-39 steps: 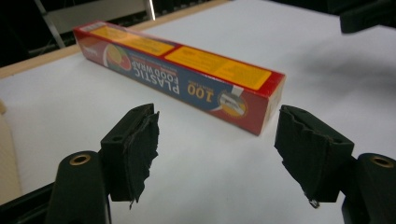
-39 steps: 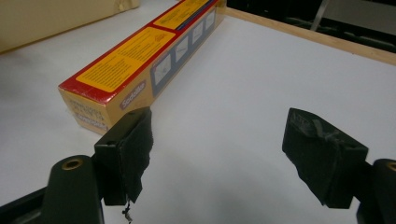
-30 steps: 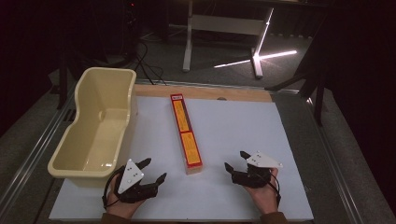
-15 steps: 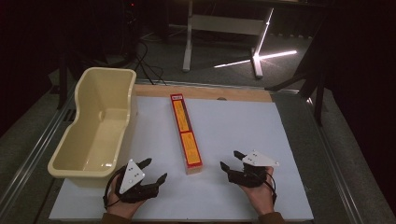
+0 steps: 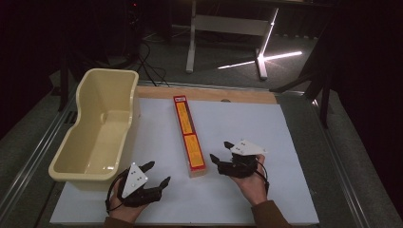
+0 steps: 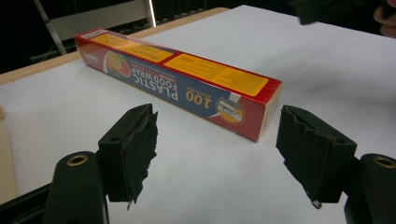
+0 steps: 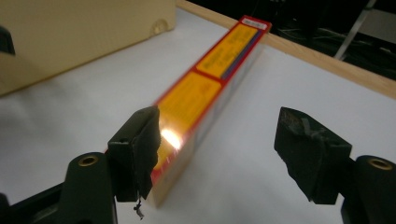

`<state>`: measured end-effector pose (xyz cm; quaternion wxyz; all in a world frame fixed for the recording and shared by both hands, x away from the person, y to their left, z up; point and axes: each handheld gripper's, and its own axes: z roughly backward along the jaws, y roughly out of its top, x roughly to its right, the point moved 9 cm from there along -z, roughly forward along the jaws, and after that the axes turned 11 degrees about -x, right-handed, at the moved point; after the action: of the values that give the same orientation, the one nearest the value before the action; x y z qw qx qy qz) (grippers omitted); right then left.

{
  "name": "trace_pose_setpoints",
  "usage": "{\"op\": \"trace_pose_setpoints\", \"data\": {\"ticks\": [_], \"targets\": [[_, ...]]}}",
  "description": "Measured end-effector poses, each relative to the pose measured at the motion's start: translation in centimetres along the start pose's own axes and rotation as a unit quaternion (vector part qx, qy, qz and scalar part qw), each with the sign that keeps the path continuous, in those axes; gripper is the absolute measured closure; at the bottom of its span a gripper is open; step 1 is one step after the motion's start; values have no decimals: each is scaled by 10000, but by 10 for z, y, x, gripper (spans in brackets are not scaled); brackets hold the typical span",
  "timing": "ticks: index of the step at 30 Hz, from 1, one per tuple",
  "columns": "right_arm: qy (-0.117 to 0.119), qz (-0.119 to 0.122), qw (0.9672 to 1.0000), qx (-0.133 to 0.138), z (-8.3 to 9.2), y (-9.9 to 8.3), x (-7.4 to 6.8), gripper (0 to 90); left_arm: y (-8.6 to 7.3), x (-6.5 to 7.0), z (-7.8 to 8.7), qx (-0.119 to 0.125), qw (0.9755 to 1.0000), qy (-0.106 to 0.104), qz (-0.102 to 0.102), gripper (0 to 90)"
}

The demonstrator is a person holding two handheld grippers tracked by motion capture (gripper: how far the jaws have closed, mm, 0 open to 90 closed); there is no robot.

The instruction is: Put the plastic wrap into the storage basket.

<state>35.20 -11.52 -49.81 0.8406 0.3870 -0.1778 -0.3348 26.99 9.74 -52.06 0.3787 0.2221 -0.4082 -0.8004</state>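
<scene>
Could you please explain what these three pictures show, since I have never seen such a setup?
A person sits at a table and holds a hand tool with two black jaws in each hand. The high view looks down from above: the left gripper is at the lower left and the right gripper at the lower right. The other two pictures come from cameras that ride on the grippers and look along their jaws. On the white table top lies a long red and yellow cardboard box of plastic food wrap, and beside it stands a cream plastic tub. Both grippers are open and hold nothing. The right one, whose jaws have just been closing and then opening slightly, is near the box's end.
</scene>
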Motion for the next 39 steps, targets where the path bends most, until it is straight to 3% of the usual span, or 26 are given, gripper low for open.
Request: {"op": "trace_pose_setpoints", "data": {"ticks": [10, 17, 22, 25, 27, 30, 34, 39], "targets": [[85, 312, 9994, -116, -33, 42, -20, 278, 0, 0, 1, 37, 10000, -18, 43, 287], [16, 302, 9990, -342, -61, 61, -18, 254, 1, 1, 1, 53, 10000, -31, 36, 287], [-68, 144, 9982, -570, -82, 67, -9, 223, 1, -1, 2, 67, 9999, -12, 87, 288], [11, -186, 9971, -740, -94, 70, -4, 193, 1, -1, 2, 51, 10000, -1, 85, 288], [-13, -228, 9962, -838, -102, 72, -1, 187, 1, -1, 2, 52, 10000, 2, 84, 288], [-86, -247, 9942, -1044, -115, 73, 4, 171, 1, -1, 2, 51, 9999, -2, 91, 290], [-93, -454, 9912, -1244, -128, 75, 12, 171, 1, -1, 2, 55, 9999, -11, 93, 290], [-147, -556, 9852, -1614, -146, 72, 14, 171, 1, -1, 2, 56, 9999, -22, 93, 290]]}}
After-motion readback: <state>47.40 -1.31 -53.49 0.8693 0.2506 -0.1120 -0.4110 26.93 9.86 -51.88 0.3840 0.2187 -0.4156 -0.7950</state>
